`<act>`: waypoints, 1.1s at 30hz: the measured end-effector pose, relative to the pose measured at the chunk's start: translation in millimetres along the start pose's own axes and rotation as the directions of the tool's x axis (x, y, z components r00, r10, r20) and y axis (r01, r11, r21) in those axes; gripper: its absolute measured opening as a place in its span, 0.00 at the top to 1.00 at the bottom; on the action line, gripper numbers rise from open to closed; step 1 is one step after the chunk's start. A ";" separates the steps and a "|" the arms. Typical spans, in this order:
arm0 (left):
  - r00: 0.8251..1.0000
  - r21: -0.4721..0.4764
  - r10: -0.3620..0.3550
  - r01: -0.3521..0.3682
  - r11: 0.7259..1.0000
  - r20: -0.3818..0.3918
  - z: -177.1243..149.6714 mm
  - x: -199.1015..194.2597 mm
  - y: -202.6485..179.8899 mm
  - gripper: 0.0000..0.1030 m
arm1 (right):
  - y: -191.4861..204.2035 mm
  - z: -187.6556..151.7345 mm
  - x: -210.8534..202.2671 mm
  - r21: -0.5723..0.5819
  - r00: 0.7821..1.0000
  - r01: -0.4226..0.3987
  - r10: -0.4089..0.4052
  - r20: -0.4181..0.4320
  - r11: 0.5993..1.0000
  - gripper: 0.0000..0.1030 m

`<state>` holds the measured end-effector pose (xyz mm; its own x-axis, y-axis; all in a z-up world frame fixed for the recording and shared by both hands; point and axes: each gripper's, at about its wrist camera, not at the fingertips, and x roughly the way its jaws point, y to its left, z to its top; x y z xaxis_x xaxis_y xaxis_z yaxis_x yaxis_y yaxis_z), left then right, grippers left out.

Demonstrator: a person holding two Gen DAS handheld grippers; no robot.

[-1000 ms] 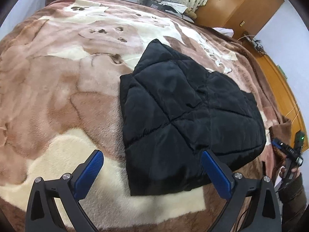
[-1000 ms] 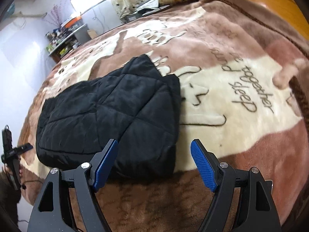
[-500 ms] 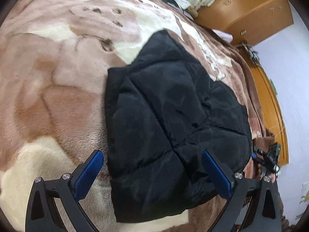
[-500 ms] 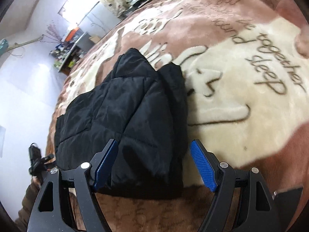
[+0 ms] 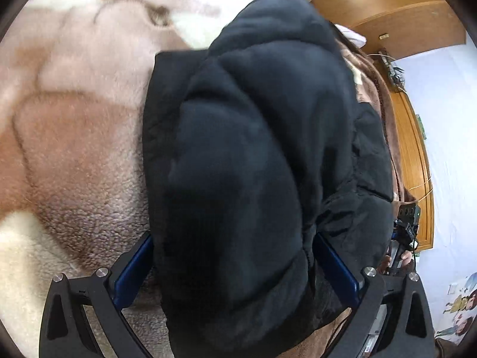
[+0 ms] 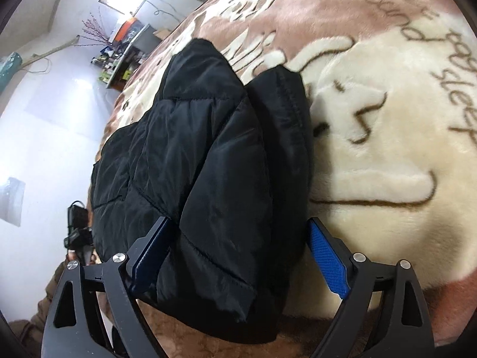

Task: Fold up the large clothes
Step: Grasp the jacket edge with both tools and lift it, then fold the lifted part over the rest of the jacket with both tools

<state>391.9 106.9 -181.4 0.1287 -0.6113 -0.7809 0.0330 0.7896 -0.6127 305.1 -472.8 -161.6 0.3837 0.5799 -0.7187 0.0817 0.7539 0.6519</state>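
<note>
Black quilted puffer jacket [image 6: 208,161] already folded compact on my plush bed blanket [image 6: 387,155]; left gripper [image 5: 232,265] & right gripper [image 6: 238,256] straddle its near edge, jaws wide, right's just widened, nothing pinched yet, prob. one fold left.

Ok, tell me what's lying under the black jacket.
The black jacket lies on a brown-and-cream plush blanket that spreads out around it. Whatever is directly beneath the jacket is covered.

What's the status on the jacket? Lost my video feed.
Left gripper and right gripper open, each straddling a near corner of the folded black jacket. Jacket lies on the blanket. Nothing in the way.
</note>
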 end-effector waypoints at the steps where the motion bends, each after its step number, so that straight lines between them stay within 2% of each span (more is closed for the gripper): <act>1: 1.000 0.004 0.005 -0.005 1.000 -0.001 0.5 2.6 -0.6 0.00 | -0.6 0.1 2.7 -0.001 1.000 -0.004 0.004 -0.006 1.000 0.09; 2: 1.000 0.006 0.005 -0.005 1.000 -0.002 -0.2 3.9 -2.0 0.00 | -1.6 -0.6 5.6 0.001 1.000 -0.011 0.011 -0.014 1.000 0.06; 11: 0.999 -0.014 0.001 -0.002 1.000 -0.047 6.6 20.8 -1.8 0.00 | -13.0 0.4 27.9 0.041 0.994 -0.103 0.105 -0.038 0.994 0.04; 20: 0.998 -0.013 0.016 -0.017 1.000 -0.068 15.9 41.0 -14.3 0.00 | -16.4 2.7 35.4 0.014 0.989 -0.111 0.112 -0.096 0.994 0.04; 25: 0.995 -0.010 0.041 -0.042 0.999 -0.087 21.0 46.3 -17.9 0.00 | -14.1 3.8 36.0 -0.002 0.990 -0.087 0.086 -0.114 0.996 0.10; 33: 0.991 0.009 0.100 -0.100 0.995 -0.089 26.5 58.1 -41.5 0.00 | -4.8 1.1 28.5 -0.031 0.995 -0.022 0.019 -0.100 0.999 0.27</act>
<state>424.2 40.0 -198.1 0.0423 -0.5314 -0.8461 0.0291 0.8471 -0.5306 316.7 -460.1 -185.0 0.2914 0.6223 -0.7265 0.0441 0.7500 0.6600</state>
